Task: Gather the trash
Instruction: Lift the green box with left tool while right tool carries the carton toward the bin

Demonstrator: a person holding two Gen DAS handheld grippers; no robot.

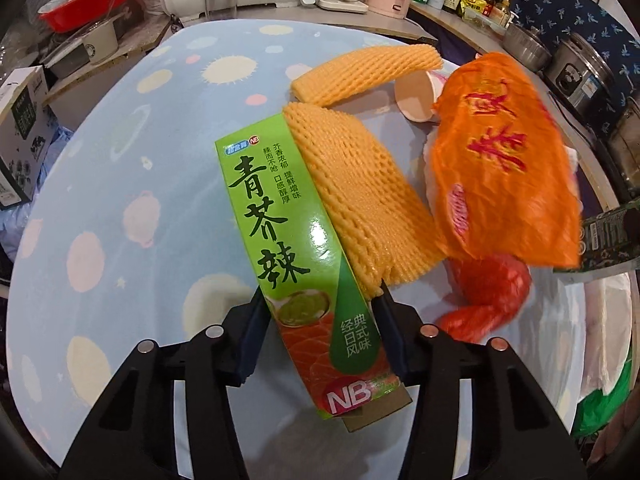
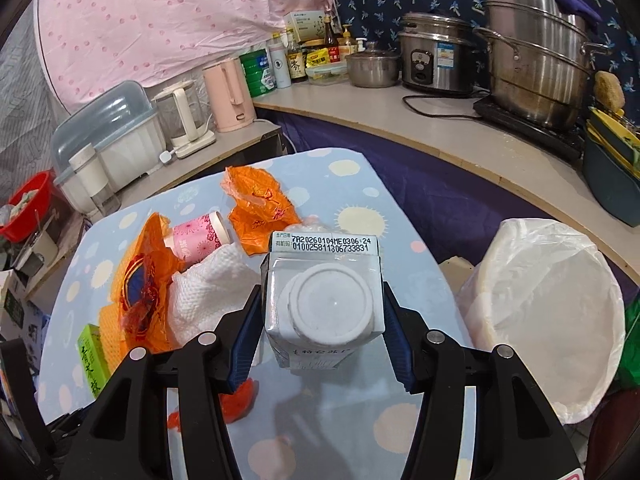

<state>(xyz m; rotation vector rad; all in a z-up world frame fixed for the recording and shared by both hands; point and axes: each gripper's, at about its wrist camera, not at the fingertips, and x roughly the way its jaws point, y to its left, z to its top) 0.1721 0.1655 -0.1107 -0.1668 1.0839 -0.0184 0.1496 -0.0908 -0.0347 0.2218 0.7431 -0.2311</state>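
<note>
Kitchen surface (image 1: 120, 184), spotted cloth: wrappers, foam netting (image 1: 360, 200), paper cup (image 2: 200, 236) toward its far edge. My left gripper (image 1: 320, 332): jaws clamped on green wasabi box (image 1: 292, 248). My right gripper (image 2: 322, 336): jaws holding milk carton (image 2: 322, 300). Step: pickup done; next, carry to lined bin (image 2: 548, 300) off the right edge.

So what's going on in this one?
A person is clearing trash off a table with two handheld grippers. The left gripper is shut on a green box, which lies beside yellow foam netting. The right gripper holds a white carton, cap toward the camera, with a lined bin just to its right. Orange bags, a pink cup and paper towel are on the table.
</note>
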